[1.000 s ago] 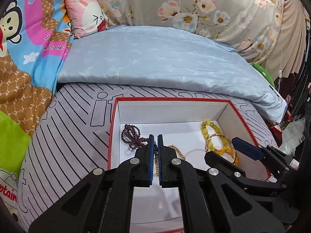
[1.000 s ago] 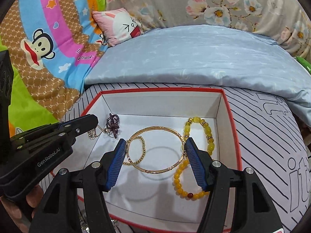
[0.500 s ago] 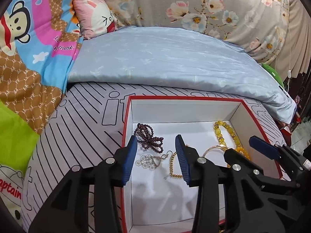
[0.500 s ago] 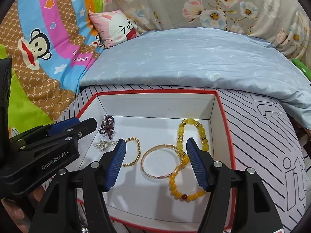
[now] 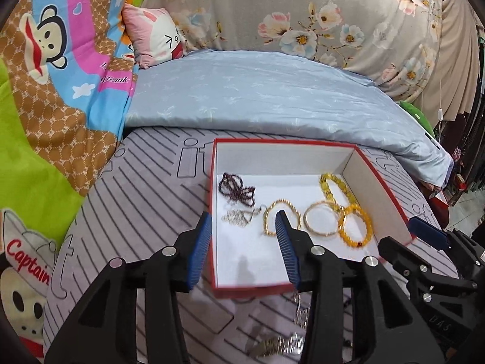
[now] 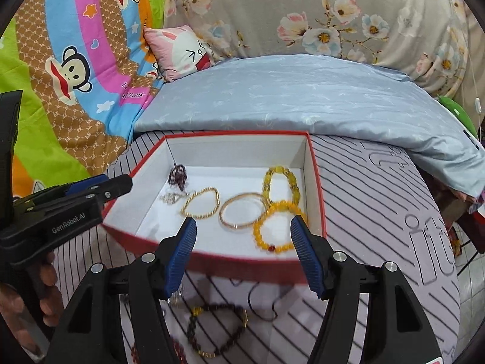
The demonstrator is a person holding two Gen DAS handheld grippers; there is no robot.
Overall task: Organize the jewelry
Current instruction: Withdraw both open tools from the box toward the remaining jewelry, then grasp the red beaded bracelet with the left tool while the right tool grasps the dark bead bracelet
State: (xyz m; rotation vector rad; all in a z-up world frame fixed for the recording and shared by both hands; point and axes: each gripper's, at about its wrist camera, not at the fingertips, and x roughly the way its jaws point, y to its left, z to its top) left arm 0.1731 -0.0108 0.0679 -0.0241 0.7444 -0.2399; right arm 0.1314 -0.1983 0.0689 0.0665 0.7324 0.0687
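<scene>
A red box (image 5: 379, 182) with a white inside lies on the striped sheet. In it lie a dark bead bracelet (image 5: 236, 189), a silver piece (image 5: 239, 217), a gold bead bracelet (image 5: 282, 209), a gold bangle (image 5: 321, 223) and two yellow bead bracelets (image 5: 357, 227). My left gripper (image 5: 244, 215) hovers over the box's near left corner, its jaws opening with nothing between them. My right gripper (image 6: 244, 219) stands open and empty above the box's near wall (image 6: 227, 261). Each gripper shows in the other's view: the left gripper (image 6: 100, 182) and the right gripper (image 5: 424, 233).
On the sheet in front of the box lie a dark bead bracelet (image 6: 218, 327), a black cord loop (image 6: 263, 306), red beads (image 6: 178, 352) and a silver chain (image 5: 300, 309). A blue quilt (image 5: 272, 97) lies behind the box, and a pink pillow (image 5: 154, 36) beyond it.
My left gripper went from shut to open, and the silver piece now lies in the box. Both grippers drew back from inside the box toward its near edge. The gold bangle stays in the box.
</scene>
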